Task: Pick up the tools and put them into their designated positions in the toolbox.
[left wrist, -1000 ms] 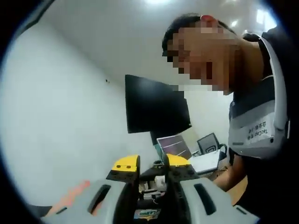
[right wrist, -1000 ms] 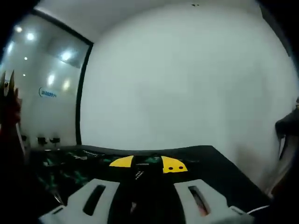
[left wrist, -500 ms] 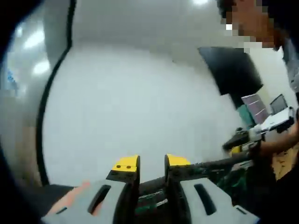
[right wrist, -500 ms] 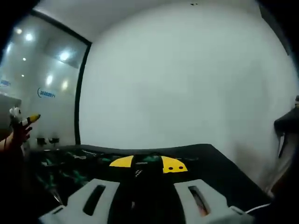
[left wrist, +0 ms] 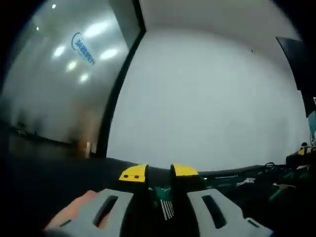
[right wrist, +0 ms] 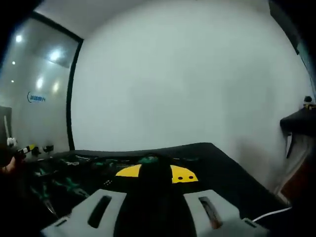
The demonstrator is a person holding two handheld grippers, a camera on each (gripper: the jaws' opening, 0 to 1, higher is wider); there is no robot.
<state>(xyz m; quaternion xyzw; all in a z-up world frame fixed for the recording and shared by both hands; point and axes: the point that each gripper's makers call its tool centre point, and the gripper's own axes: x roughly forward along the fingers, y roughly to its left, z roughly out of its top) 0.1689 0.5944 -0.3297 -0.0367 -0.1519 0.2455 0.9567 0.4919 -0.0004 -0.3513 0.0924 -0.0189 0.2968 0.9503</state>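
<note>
My left gripper (left wrist: 159, 173) has yellow-tipped jaws standing almost together over a black table (left wrist: 59, 173). A green thing with white stripes (left wrist: 167, 207) shows through the slit between them; nothing is clearly held. Green-handled tools (left wrist: 279, 190) lie on the black surface to the right. In the right gripper view my right gripper (right wrist: 156, 173) is shut, its dark fingers merging between the yellow tips. Past it, green-handled tools (right wrist: 64, 185) lie scattered on the black surface (right wrist: 227, 173). At the left edge the other gripper (right wrist: 22, 149) shows small, in a person's hand.
A plain white wall (right wrist: 187, 89) stands behind the table. A glass partition with a blue logo (left wrist: 83, 43) is on the left. A dark monitor (left wrist: 298, 59) is at the upper right. A white cable (right wrist: 269, 213) lies near the table's right edge.
The left gripper's camera has swung away from the person and the monitor toward the wall and the table. The right gripper view has shifted only slightly. Neither gripper's jaw gap has changed.
</note>
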